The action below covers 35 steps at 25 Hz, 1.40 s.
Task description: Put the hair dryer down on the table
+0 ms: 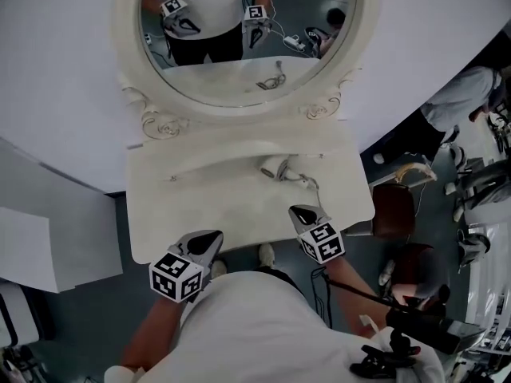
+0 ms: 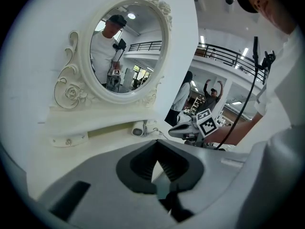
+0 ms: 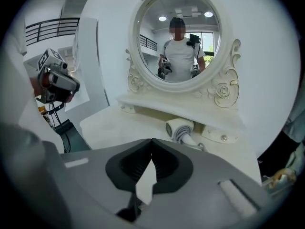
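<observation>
**Dressing table, seen from over the person's shoulder and along each claw.** The hair dryer (image 1: pixel 279 168) lies on its side on the tabletop (image 1: pixel 207 206). It is close to the back edge and right of centre, just below the mirror (image 1: pixel 239 78), and nothing holds it. The left claw (image 1: pixel 214 236) hangs over the front edge, left of centre. The right claw (image 1: pixel 299 211) hangs over the front edge on the right, near the dryer but apart from it. Each gripper view shows its claw with the jaws together and nothing between them.

**Judgement.** The putting-down looks done. The remaining risk lies with the cord (image 1: pixel 307 183), which trails from the dryer towards the right claw. A claw drawn away low across that stretch could hook the cord and drag the dryer towards the front or right edge. The rounded barrel may also roll if nudged, since no stop shows on its front side.

**Poorly shown.** The cord's far end is lost near the right claw, so where it leaves the tabletop cannot be told. The dryer's handle is small and pale against a pale surface; it possibly points right. Whether the barrel touches the raised shelf (image 3: pixel 157 106) behind it is unclear.
</observation>
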{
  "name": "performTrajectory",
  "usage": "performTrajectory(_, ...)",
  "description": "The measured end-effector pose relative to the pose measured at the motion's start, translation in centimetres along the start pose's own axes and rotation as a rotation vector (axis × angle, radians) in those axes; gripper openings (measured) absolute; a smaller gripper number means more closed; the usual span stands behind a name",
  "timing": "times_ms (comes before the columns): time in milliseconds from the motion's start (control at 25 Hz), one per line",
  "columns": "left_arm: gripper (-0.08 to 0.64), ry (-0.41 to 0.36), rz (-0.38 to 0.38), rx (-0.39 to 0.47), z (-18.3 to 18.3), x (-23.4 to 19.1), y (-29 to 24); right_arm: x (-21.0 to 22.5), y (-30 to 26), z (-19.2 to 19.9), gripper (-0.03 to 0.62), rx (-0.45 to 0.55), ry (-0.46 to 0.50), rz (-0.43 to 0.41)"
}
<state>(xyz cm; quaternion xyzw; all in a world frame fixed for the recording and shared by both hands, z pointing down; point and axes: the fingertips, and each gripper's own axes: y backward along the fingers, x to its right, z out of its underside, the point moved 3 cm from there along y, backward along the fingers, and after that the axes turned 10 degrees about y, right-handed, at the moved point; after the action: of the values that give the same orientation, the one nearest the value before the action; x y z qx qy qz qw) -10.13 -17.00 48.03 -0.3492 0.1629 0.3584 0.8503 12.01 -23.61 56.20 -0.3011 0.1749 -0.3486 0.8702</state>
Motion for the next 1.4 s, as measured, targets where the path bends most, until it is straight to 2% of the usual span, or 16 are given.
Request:
performTrajectory(240, 0.003, -0.016, 0.016, -0.009, 0.9, -0.7, 2.2, -5.4, 1.0, -1.2, 0.0, 0.005, -0.029, -0.055)
performTrajectory(640, 0.003, -0.1, 0.03, -0.064, 3.0, -1.8, 5.5, -12.8, 2.1, -3.4, 0.0, 0.038, -0.038, -0.076)
performTrajectory(920, 0.003, -0.136, 0.063, -0.099, 4.7, -2.5, 6.7, -15.6, 2.2, -3.9, 0.0, 0.046, -0.048, -0.055)
performTrajectory(1400, 0.003, -0.132, 0.11, -0.13, 6.9, -4.0, 8.4, -19.4, 2.2, -4.3, 0.0, 0.042, -0.029, -0.045)
